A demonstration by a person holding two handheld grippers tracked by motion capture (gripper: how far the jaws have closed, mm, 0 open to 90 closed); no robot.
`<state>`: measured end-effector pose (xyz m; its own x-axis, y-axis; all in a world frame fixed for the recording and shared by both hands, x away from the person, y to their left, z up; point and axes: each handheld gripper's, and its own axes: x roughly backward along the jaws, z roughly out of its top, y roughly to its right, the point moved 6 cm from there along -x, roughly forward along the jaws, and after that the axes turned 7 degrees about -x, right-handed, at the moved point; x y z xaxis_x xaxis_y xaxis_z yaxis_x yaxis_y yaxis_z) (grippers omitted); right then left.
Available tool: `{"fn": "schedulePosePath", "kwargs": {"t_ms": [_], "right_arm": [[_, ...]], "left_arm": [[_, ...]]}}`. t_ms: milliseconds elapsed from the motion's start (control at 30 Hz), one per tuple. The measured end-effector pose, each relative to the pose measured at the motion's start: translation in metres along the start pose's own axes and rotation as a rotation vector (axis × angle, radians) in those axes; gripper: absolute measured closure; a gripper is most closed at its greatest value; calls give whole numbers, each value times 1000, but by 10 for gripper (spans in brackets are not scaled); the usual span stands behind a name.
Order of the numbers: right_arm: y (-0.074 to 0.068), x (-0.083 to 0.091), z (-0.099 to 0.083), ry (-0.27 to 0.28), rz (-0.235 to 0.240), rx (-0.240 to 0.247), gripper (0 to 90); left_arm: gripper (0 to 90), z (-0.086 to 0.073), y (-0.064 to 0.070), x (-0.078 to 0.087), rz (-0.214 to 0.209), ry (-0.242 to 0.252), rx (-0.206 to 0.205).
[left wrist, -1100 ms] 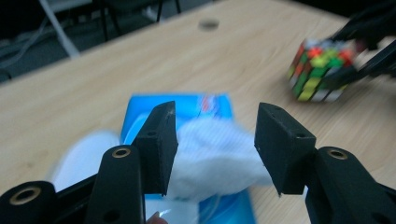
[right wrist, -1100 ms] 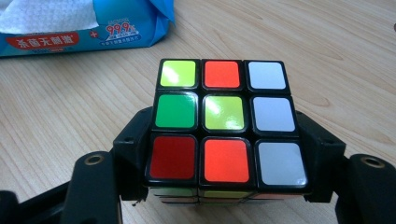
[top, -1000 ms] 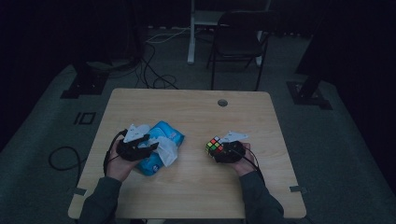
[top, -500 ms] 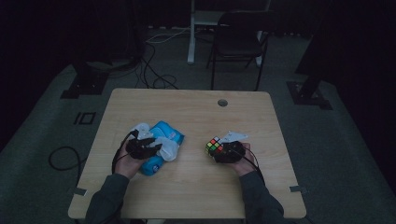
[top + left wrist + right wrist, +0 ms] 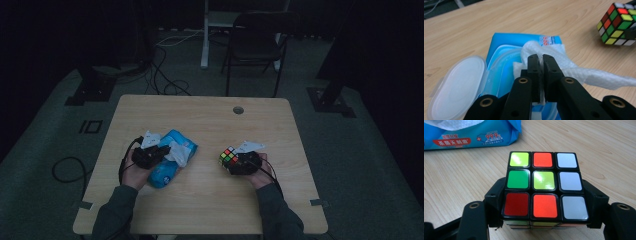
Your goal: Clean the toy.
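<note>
A blue pack of wet wipes (image 5: 167, 157) (image 5: 499, 65) lies on the table's left half with its clear lid (image 5: 456, 87) flipped open. My left gripper (image 5: 159, 152) (image 5: 540, 60) is shut on a white wipe (image 5: 554, 53) that sticks out of the pack's opening and trails to the right. A scrambled puzzle cube (image 5: 229, 157) (image 5: 544, 186) sits right of centre. My right gripper (image 5: 235, 161) (image 5: 544, 195) is shut on the cube, one jaw on each side. The cube (image 5: 617, 23) lies far right in the left gripper view, and the pack (image 5: 471, 135) top left in the right gripper view.
The wooden table (image 5: 210, 120) has a round cable hole (image 5: 238, 110) near its far edge. Beyond it stand a dark chair (image 5: 255, 47) and a white post (image 5: 205, 35). Cables (image 5: 165, 75) lie on the floor, and stand feet (image 5: 87, 90) flank the table.
My left gripper has shifted right over the pack and closed on the protruding wipe. The right gripper with the cube has stayed in place.
</note>
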<state>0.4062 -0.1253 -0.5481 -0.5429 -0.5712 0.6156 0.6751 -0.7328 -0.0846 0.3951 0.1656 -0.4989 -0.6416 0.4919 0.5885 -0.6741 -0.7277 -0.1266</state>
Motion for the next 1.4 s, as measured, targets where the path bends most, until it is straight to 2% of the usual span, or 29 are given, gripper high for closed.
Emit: {"fn": "schedulePosePath", "kwargs": {"t_ms": [67,133,267,433,767,1400], "right_arm": [[0,1,0,2,2,1,338],[0,1,1,4,3,2,338],[-2,1,1,2,7,7,338],[-5,2,2,7,14,17,338],[-10,2,4,12,26,27,338],[-17,0,5,8,40,46,339]], "left_arm": [[863,5,2,4,-4,27,-8],[864,14,4,11,-29,90,2],[865,32,7,20,-29,125,-28],[866,41,10,19,-38,132,-43],[865,44,17,7,-60,129,-49],[864,61,34,-7,-103,154,-72]]}}
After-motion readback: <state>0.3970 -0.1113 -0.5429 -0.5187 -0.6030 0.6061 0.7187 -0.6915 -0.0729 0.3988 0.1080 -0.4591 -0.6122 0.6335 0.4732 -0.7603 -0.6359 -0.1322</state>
